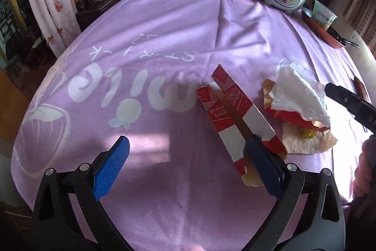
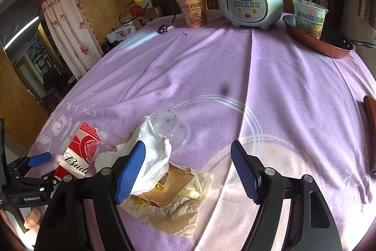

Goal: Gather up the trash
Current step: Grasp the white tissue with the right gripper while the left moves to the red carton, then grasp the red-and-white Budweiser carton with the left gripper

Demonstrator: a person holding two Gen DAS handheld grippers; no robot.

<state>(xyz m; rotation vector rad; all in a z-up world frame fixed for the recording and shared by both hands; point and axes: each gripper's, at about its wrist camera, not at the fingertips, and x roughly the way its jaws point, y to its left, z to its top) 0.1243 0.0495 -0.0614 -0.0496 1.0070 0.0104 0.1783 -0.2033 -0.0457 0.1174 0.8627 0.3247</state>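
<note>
Right wrist: tool [image 2: 188,171] tilted down, agape

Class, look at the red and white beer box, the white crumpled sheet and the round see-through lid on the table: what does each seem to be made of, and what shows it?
Beer box: printed cardboard, probably; torn edge shows brown inside.
White crumpled sheet: soft tissue or paper towel; matte, dimpled folds.
See-through lid: thin clear plastic, glossy; the cloth shows through it.

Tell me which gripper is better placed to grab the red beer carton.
Left. The carton lies right against the left gripper's open fingers. The right gripper, also open, sits over the tissue and food wrappers instead.
</note>
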